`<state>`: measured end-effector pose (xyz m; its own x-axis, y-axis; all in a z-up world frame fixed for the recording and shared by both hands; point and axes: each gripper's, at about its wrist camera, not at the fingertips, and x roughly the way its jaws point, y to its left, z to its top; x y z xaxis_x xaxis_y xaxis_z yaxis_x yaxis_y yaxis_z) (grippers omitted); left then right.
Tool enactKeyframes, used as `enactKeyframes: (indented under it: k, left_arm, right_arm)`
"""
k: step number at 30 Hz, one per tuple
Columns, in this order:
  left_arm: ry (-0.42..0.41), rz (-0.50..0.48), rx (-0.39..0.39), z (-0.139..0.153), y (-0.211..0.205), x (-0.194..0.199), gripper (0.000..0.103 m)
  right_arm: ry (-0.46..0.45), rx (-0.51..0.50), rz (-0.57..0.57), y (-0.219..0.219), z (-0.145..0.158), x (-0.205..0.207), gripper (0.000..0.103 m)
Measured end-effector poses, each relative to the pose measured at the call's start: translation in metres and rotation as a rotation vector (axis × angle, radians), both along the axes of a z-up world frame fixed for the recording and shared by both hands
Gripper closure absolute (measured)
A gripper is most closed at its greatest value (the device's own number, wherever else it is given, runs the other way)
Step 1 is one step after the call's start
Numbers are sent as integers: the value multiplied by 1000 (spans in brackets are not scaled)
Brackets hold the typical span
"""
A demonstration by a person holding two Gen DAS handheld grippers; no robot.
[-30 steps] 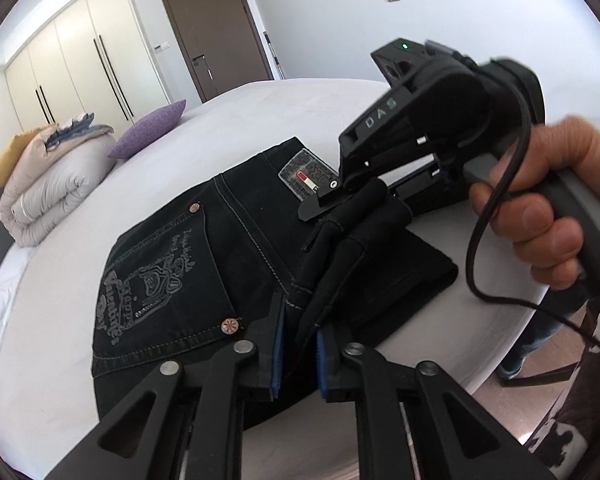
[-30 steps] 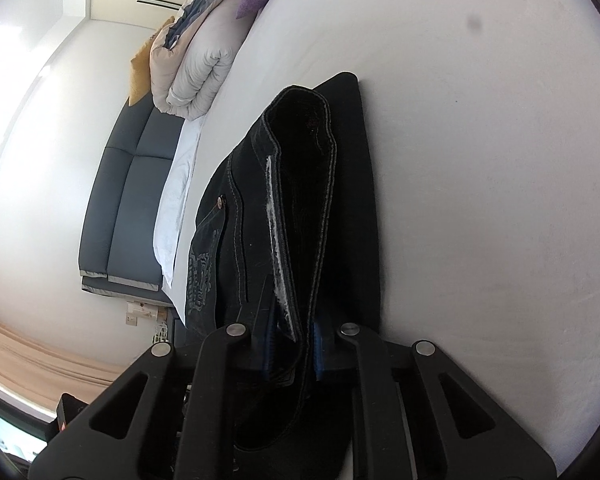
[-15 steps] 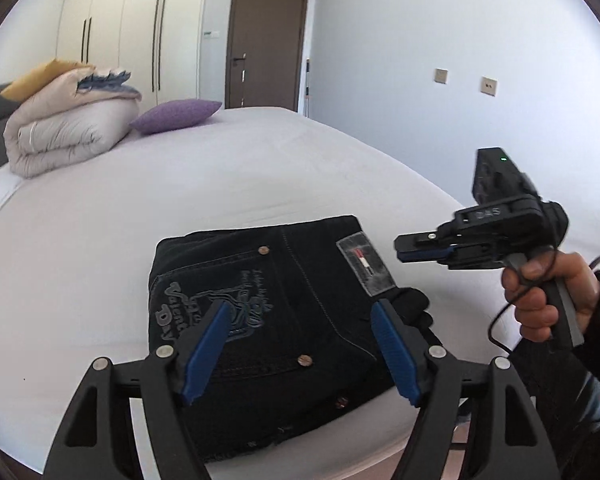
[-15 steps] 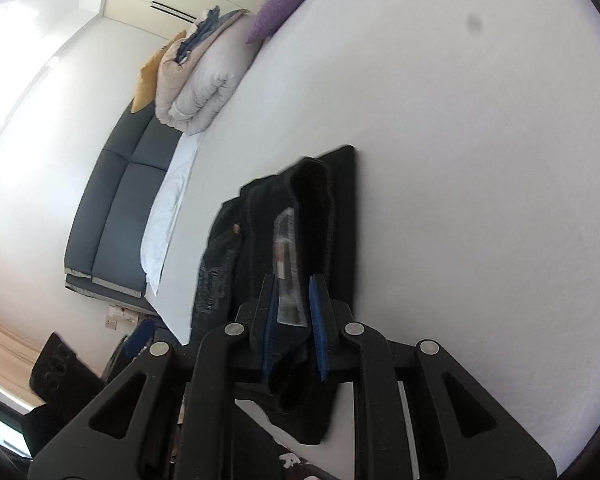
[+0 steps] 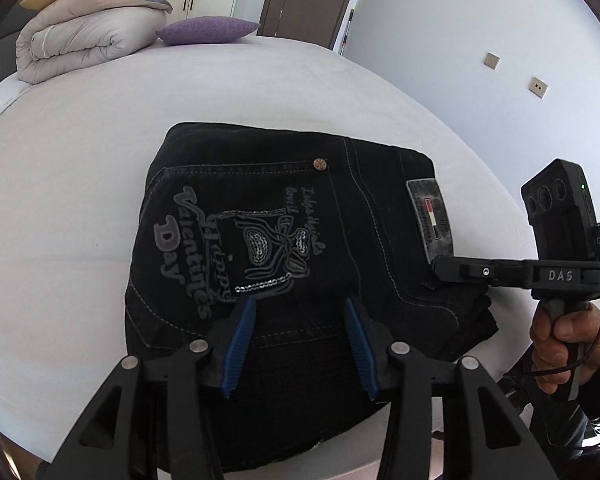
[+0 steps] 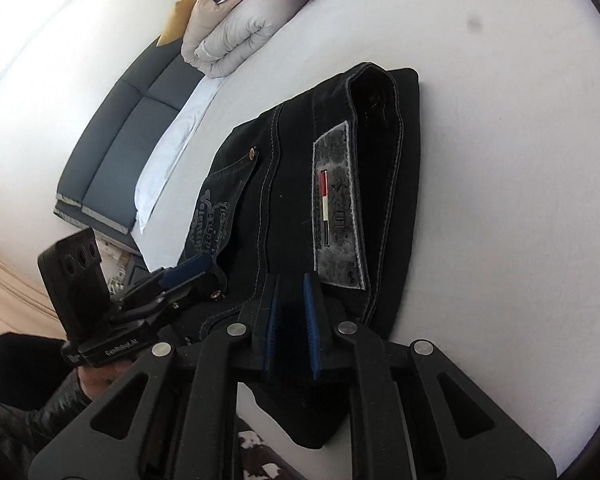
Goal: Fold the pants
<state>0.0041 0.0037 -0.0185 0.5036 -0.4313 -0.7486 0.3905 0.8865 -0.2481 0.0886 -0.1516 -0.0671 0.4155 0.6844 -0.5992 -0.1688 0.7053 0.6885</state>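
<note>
Left hand-held gripper (image 5: pixel 300 344) released above the folded pants (image 5: pixel 284 248) at the bed's (image 5: pixel 60 184) near edge, right hand-held gripper (image 6: pixel 291 316) seemingly clenched on the waistband edge: final fold apparently laid; next, release and withdraw.

Under my jaws the white bed (image 5: pixel 80 152) carries the folded black pants (image 5: pixel 284 240) near its edge, with a rolled beige duvet (image 5: pixel 84 36) and a purple pillow (image 5: pixel 208 30) well apart at its far end.
</note>
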Motion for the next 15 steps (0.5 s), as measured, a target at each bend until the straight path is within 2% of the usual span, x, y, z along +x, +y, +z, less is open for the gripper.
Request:
enactKeyframes:
  k: [3,7,11,13,15]
  left_arm:
    - [-40,-4,-12,21,7,6,55]
    - [-61,10,-8,39,15,54,43]
    - [13,-20,26,13,7,90,42]
    - [-3,-28,65,5,2,80,42]
    - [-8,-38,64,0,3,64,42]
  right_arm:
    - [-21,1,-6,-2,0,-7,93]
    - [-13,53,-29,-14,-5,-13,93]
    - [-10,62,-30,-18,-10,-13,93]
    - [-11,69,-29,-25,-13,-16,93]
    - [-16,74,-28,-28,-15,-17,93]
